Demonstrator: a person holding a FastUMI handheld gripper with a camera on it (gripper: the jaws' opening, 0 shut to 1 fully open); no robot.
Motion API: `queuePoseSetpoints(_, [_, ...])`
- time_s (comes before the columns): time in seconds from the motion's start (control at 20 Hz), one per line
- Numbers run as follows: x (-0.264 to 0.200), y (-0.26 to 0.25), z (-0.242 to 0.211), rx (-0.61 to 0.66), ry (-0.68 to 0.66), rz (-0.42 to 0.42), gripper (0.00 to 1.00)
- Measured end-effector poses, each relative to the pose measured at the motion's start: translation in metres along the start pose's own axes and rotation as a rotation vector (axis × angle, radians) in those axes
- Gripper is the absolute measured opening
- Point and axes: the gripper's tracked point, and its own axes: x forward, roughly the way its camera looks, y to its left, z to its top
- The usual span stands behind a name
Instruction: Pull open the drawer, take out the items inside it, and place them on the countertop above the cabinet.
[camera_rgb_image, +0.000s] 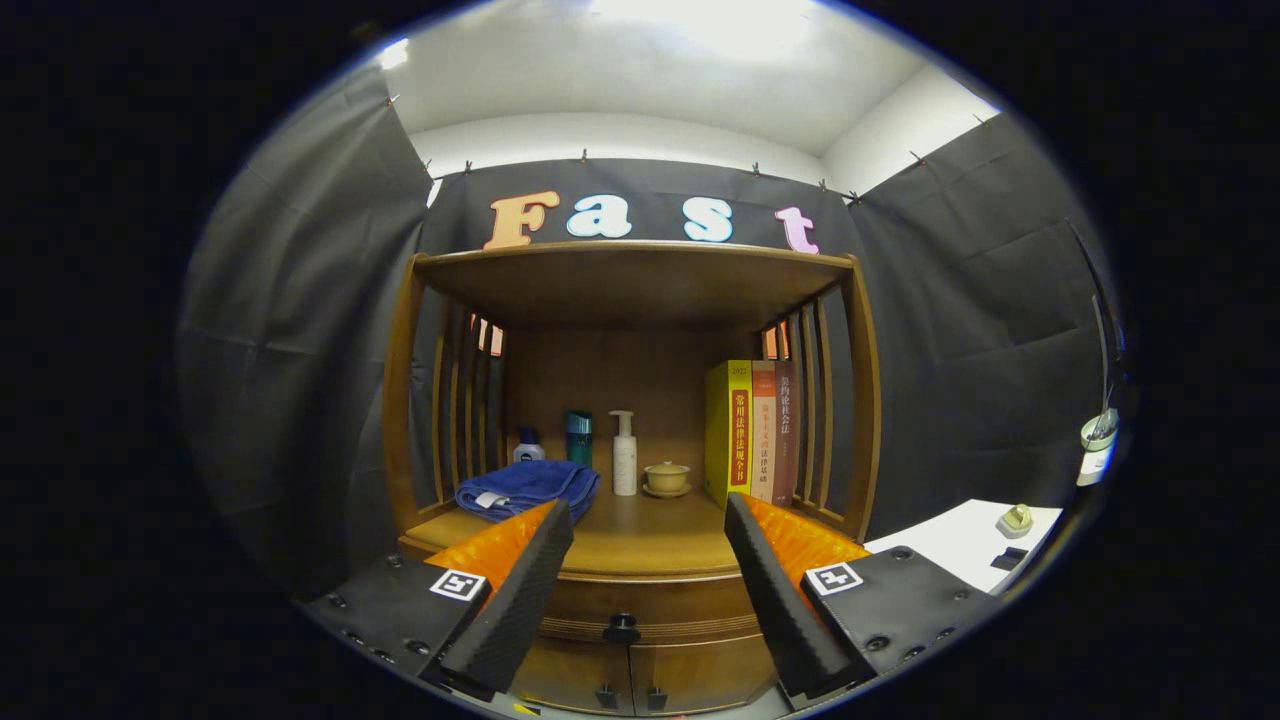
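A: Gripper (648, 515) state?
B: Fingers spread wide, nothing between them, not touching anything. It hangs in front of the wooden cabinet (630, 420), pointed at it.
A: Drawer?
B: Drawer (640, 605) is closed, just under the countertop (640, 545), and shows in the gap between the fingers. Its dark round knob (621, 630) sits centred, low between them. Contents are hidden behind the drawer front.
A: Below the drawer?
B: Two cabinet doors (635, 680), shut, small dark handles side by side.
A: What's on the countertop?
B: Folded blue towel (527, 487) at the left, just beyond the left fingertip. Behind it a small white-and-blue bottle (528, 446), a teal bottle (578, 438), a white pump bottle (624, 453). Then a small lidded cup (667, 477) on a saucer. Three upright books (752, 432) at the right, against the slatted side.
A: Anything else?
B: White table (950, 545) off to the right, with a small object (1016, 519) on it, too small to identify.
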Motion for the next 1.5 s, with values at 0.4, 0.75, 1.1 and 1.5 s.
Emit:
queuePoseSetpoints(0.4, [0.022, 0.025, -0.100, 0.037, 0.110, 0.025, 1.00])
queuePoseSetpoints(0.75, [0.037, 0.039, -0.169, -0.015, 0.181, 0.055, 1.00])
queuePoseSetpoints(1.1, [0.046, 0.038, -0.253, 0.012, 0.320, 0.036, 0.89])
queuePoseSetpoints(1.5, [0.056, 0.022, -0.265, 0.031, 0.340, -0.002, 0.57])
